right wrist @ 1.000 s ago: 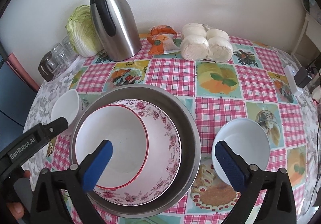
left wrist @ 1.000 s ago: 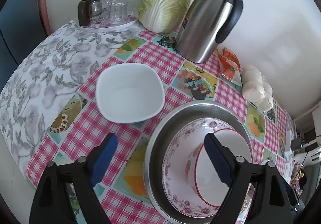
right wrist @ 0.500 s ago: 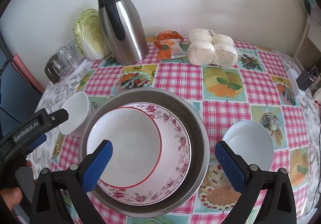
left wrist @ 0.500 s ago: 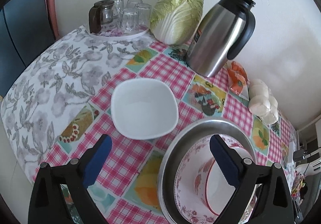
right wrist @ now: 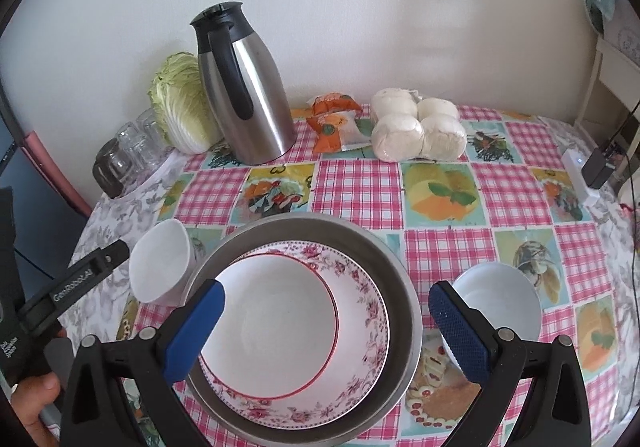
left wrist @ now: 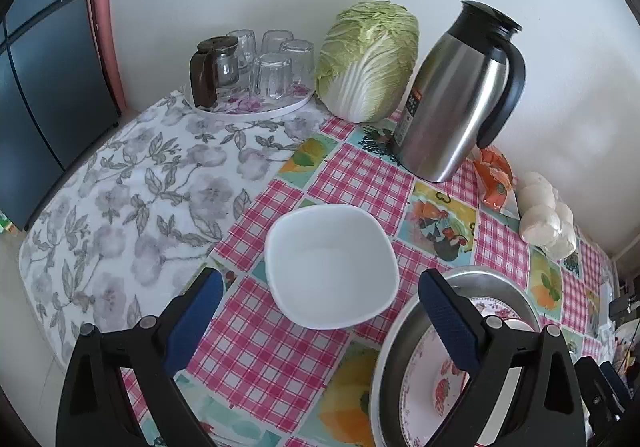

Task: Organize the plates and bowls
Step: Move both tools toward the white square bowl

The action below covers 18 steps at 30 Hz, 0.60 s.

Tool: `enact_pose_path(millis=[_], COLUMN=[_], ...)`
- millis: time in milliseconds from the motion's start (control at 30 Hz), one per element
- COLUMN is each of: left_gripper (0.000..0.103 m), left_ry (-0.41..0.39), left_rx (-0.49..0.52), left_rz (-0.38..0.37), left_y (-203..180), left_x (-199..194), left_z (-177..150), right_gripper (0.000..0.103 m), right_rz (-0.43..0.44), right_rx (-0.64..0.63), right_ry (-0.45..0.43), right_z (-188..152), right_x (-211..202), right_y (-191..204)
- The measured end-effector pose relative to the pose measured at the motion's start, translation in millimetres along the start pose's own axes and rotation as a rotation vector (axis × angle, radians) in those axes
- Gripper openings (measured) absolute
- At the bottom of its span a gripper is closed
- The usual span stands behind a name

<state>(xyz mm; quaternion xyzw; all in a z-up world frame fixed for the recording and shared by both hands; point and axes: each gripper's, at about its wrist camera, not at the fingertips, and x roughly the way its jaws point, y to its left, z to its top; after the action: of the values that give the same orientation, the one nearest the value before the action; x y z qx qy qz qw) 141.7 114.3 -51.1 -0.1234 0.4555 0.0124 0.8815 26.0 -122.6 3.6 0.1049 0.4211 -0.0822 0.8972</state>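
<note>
A white square bowl (left wrist: 332, 267) sits on the checked tablecloth, just ahead of my open, empty left gripper (left wrist: 320, 327); it also shows in the right wrist view (right wrist: 160, 261). A steel basin (right wrist: 404, 307) holds a floral plate (right wrist: 360, 327) with a red-rimmed white bowl (right wrist: 280, 331) on it. My right gripper (right wrist: 328, 331) is open and empty above the basin. A round white bowl (right wrist: 504, 299) sits to the basin's right. The basin (left wrist: 400, 359) shows at the lower right of the left wrist view.
A steel thermos jug (left wrist: 452, 99), a cabbage (left wrist: 368, 59) and a tray of glasses (left wrist: 256, 67) stand along the wall. Buns (right wrist: 416, 127) and an orange packet (right wrist: 336, 123) lie at the back. A power strip (right wrist: 580, 179) lies at the right edge.
My left gripper has moved left, away from the basin, and now faces the white square bowl. My right gripper has pulled back slightly over the basin. Both stay open.
</note>
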Motion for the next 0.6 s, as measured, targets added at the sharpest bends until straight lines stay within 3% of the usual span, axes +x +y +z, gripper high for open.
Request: enact_pose_path(millis=[200, 600], left_gripper=[0.098, 0.098], left_ry=[0.044, 0.135], left_rx=[-0.001, -0.095], left_rz=[0.02, -0.057], left_y=[14.6, 50.0], left_x=[12.0, 40.7], left_z=[5.0, 13.8], right_gripper=[0.103, 0.103], right_rz=[0.044, 0.079], right_rx=[0.017, -0.029], right_ry=[0.002, 0.059], right_z=[10.1, 45.5], right_x=[0.6, 10.6], right_y=[14.1, 74.8])
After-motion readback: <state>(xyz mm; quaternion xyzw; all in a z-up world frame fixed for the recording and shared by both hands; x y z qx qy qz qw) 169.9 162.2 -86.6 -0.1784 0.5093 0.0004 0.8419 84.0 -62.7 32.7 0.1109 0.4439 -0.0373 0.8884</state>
